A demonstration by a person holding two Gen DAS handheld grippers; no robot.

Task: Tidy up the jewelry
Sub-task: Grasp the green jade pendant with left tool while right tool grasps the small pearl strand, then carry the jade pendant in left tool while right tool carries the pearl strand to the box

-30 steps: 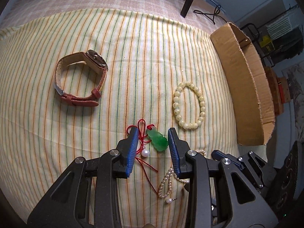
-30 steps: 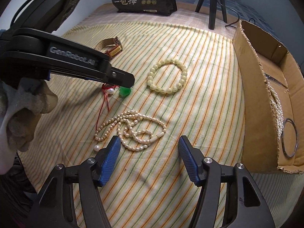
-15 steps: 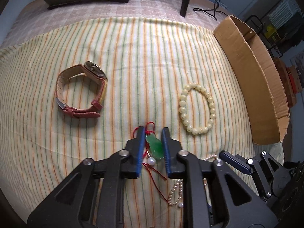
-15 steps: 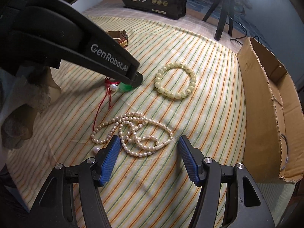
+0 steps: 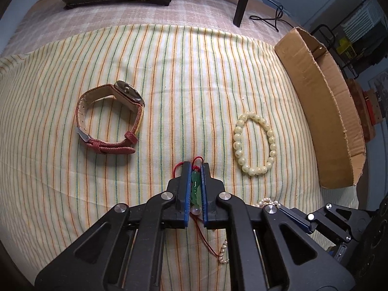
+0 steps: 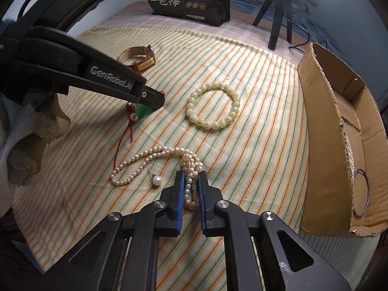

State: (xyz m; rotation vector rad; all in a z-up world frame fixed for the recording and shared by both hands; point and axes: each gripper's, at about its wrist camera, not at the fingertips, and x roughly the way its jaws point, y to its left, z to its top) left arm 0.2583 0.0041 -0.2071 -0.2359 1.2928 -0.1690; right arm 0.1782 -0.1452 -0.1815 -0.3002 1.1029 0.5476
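At the bottom centre of the left wrist view, the left gripper is clamped narrow on the green pendant, its red cord trailing down toward the lower edge. The watch lies at centre left, the cream bead bracelet at centre right, and the cardboard box along the right edge. In the right wrist view, the right gripper pinches the pearl necklace at lower centre, apparently by its bunched end. A single pearl earring lies just left of its fingers on the striped cloth.
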